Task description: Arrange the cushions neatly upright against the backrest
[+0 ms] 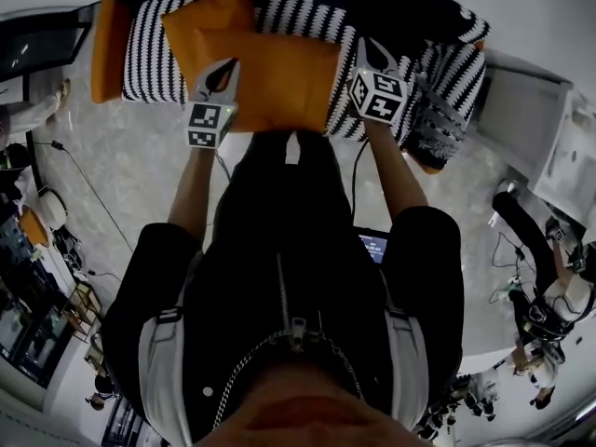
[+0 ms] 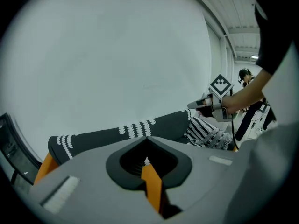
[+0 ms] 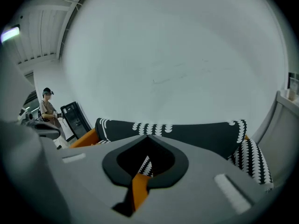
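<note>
Orange cushion (image 1: 279,82) — over striped sofa (image 1: 154,45)

We find no word, number or brand name that can be read in any view. The nearest thing to a sign is the black-and-white square markers on the cube (image 1: 209,125) of the left hand-held gripper (image 1: 222,74) and on the cube (image 1: 377,96) of the right hand-held gripper (image 1: 374,56). These are block patterns with no letters or digits. A small lit screen (image 1: 372,245) near the person's waist glows blue, but whatever it displays is too small for us to make out.
</note>
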`<state>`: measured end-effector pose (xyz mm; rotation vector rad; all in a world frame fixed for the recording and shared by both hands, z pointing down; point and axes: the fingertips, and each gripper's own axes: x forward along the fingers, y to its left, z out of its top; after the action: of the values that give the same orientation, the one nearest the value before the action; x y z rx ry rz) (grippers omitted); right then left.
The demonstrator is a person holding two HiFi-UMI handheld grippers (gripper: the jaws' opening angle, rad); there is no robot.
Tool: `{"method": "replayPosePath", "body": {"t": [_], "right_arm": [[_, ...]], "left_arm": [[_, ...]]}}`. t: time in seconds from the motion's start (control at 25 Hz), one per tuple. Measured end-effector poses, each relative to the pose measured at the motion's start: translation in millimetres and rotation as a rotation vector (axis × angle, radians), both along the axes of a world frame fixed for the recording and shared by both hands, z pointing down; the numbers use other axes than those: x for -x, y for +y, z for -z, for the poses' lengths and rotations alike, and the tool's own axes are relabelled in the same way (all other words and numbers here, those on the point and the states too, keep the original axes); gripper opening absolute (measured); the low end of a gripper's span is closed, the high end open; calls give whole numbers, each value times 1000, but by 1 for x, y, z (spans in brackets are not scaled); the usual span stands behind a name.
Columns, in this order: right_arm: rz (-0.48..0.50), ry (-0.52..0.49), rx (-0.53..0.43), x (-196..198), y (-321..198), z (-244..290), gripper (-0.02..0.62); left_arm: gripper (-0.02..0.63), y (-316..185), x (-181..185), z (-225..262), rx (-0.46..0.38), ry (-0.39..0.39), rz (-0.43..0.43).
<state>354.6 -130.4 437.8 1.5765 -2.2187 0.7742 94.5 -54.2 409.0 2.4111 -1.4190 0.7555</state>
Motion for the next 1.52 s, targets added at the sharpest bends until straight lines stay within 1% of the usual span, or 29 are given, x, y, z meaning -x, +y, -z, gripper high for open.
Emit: {"method": "replayPosePath", "body": {"t": [0.12,0.24,0.4,0.64,0.72,0.84,0.96,1.04,1.24,1.4,1.52], "right_arm": [[24,11,44,9,0,-17,3],[35,21,83,10,5,-35,3],[57,31,94,13,8,-47,3],[100,18,93,14,33,-48,3],[116,20,93,16,43,-50,3],[115,21,93,20,60,-52,3],[109,28,93,24,84,-54,3],[108,37,96,25,102,-60,3],[115,70,100,28,163,-84,3],[128,83,123,31,221,-115,3],[154,101,163,26,260,-150,3]], "left_arm": [[9,0,17,-8,20,-4,24],[9,4,32,-23,35,-19,44],[10,1,49,-32,31,-33,76],[10,29,51,-24,15,-37,122],[9,39,50,-25,12,-40,122],[11,53,52,-25,11,-46,113],[10,68,57,-31,19,-47,110],[9,77,60,-37,11,-32,114],[9,117,71,-63,-9,-18,110],[10,166,85,-82,-24,-23,152],[10,204,92,-100,-24,-47,192]]}}
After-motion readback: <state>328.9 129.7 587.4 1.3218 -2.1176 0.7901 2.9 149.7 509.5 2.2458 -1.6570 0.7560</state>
